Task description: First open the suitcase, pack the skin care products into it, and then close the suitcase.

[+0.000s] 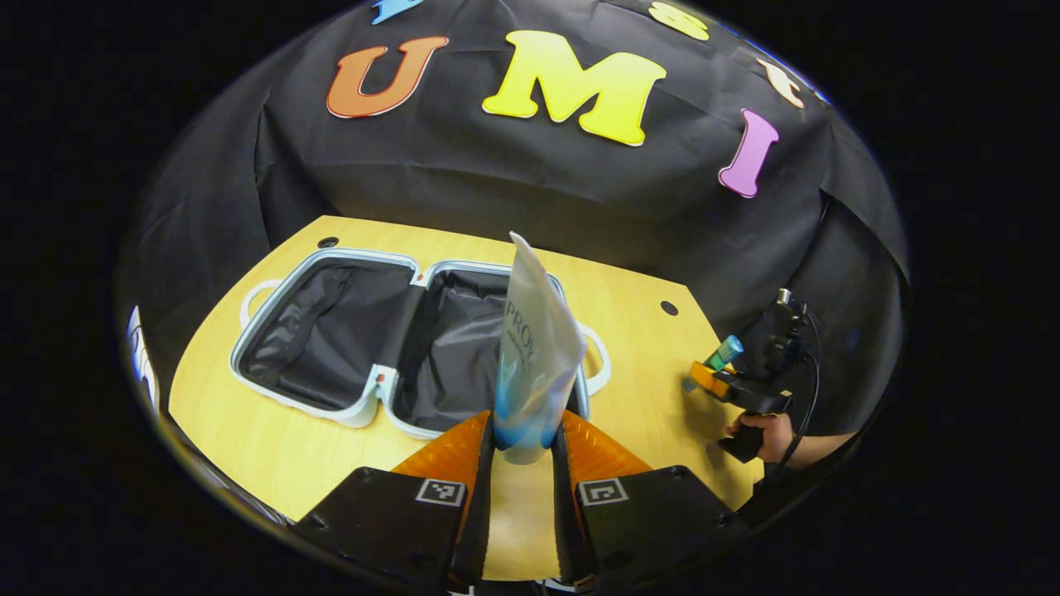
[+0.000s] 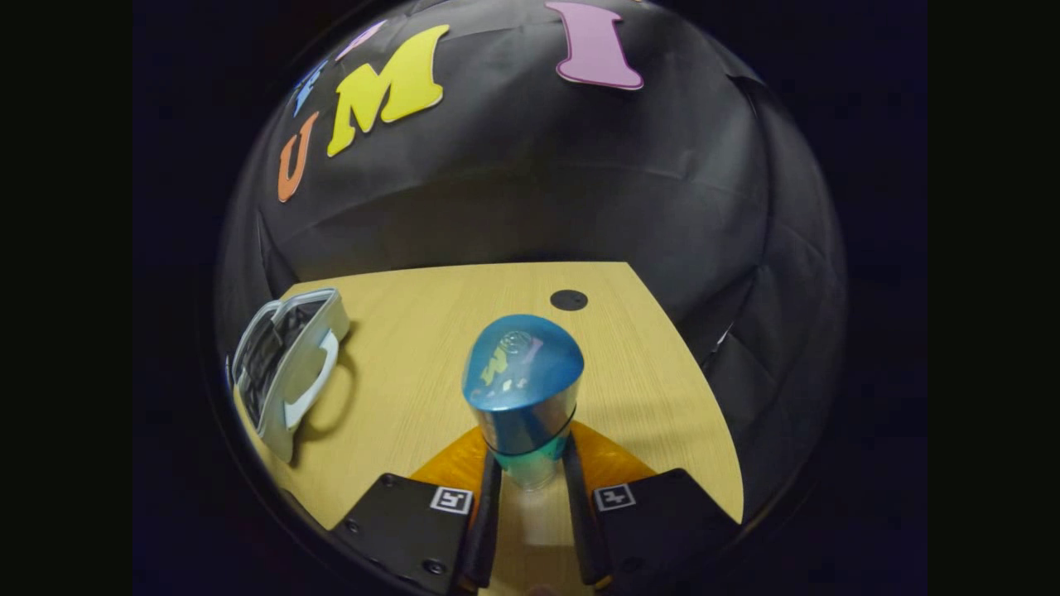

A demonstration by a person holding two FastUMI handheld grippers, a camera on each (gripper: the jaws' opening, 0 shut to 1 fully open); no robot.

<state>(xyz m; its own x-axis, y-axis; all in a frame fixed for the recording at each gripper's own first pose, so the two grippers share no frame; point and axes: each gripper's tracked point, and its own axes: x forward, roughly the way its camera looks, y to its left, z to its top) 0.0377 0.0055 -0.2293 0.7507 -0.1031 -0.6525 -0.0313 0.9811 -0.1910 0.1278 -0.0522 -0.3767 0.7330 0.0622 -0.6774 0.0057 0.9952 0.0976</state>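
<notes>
Left gripper view, read left to right. We see the suitcase [image 1: 414,343] lying open flat on the wooden tabletop [image 1: 273,455], at about 10 o'clock from our own claw; both halves show dark lining, with a pale handle loop at each outer end. At 6 o'clock the left claw [image 1: 523,443] is clenched on a soft tube [image 1: 534,356], white above and blue toward the cap end. Both fingers press on its lower, blue part. The tube stands nearly upright, flat crimped end up, cap end down between the fingers, and it overlaps the right half of the suitcase as seen from here. We cannot tell whether it is above the case or nearer than it.

At 3 to 4 o'clock, well apart from the suitcase, a hand [image 1: 766,434] grips the handle of the right claw [image 1: 705,377] over the tabletop's right edge, forearm coming in from the right. That claw points toward the suitcase and carries a small bottle with a teal cap.

Right gripper view, left to right. The suitcase [image 2: 286,368] sits at 9 o'clock, seen end-on. At 6 o'clock the right claw [image 2: 530,468] is closed on the capped bottle [image 2: 522,389], fingers on either side of its lower body, rounded blue-teal cap pointing at the lens. Bare tabletop [image 2: 662,389] lies to the right.
</notes>
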